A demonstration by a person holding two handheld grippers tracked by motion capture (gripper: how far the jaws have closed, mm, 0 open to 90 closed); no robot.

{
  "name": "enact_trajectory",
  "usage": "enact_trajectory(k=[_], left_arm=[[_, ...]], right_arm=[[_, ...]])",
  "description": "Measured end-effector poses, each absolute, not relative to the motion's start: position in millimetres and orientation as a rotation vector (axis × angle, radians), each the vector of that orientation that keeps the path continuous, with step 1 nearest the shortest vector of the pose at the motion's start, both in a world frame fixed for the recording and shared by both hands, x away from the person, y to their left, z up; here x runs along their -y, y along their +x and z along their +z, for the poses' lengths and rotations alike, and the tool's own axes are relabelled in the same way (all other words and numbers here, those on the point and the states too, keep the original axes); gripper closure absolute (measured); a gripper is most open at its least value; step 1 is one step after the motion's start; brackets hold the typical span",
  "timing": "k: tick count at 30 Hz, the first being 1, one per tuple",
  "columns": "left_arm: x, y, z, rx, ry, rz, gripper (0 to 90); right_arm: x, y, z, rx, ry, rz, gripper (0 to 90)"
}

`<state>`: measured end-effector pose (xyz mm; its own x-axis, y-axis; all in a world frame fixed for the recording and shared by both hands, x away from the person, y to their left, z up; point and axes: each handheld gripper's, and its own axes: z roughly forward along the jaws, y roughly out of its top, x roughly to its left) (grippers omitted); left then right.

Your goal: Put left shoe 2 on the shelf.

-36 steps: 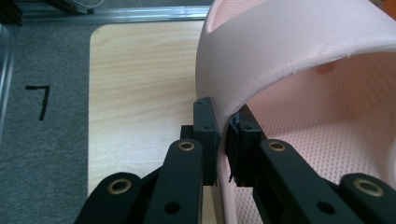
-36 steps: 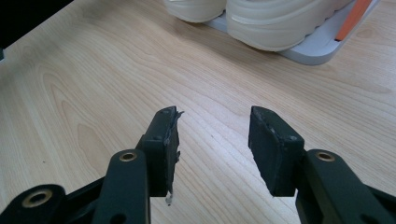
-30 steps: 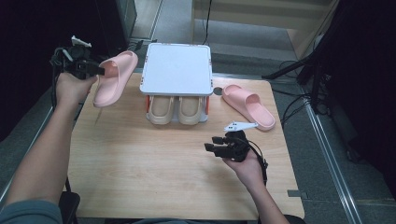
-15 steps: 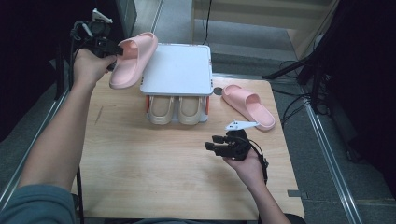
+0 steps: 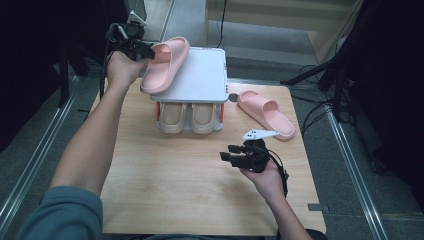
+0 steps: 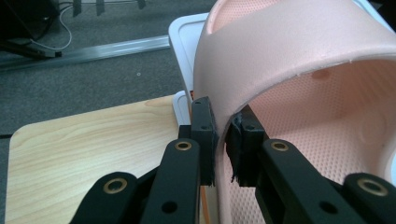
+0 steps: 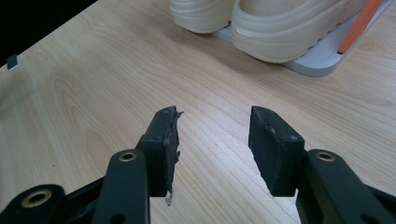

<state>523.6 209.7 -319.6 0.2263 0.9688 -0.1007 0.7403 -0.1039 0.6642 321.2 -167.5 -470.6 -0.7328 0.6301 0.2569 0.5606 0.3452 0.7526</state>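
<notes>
The left gripper (image 5: pixel 145 50) is pinching the strap of a pink slipper (image 5: pixel 165 65). Its jaws are almost closed, with just the strap edge squeezed between the pads, as the left gripper view shows. The slipper is up in the air, tilted, over the left part of the white shelf top (image 5: pixel 200 77).

The step looks like putting this slipper on top of the shelf. Next it likely needs to go down flat on the white top, toe pointing the right way, and only then should the jaws let go.

The right gripper (image 5: pixel 235 157) hangs over the table (image 5: pixel 165 200) with its jaws wide apart, holding nothing. The 2nd pink slipper (image 5: pixel 265 112) lies on the table right of the shelf. 2 cream shoes (image 5: pixel 192 117) sit under the shelf top.

No words or labels can be read anywhere.
</notes>
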Motion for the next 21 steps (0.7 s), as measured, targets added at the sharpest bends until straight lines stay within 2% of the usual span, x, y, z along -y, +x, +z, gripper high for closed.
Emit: enact_trajectory(k=[14,21], left_arm=[[-198.0,528.4,-328.1,-1.579,1.869,0.493,80.4],[-193.3,527.3,-328.6,-1.56,1.882,0.478,75.8]], right_arm=[[166.7,321.3,-470.5,-2.516,1.113,1.356,53.2],[166.6,321.5,-470.7,-2.516,1.11,1.356,53.2]])
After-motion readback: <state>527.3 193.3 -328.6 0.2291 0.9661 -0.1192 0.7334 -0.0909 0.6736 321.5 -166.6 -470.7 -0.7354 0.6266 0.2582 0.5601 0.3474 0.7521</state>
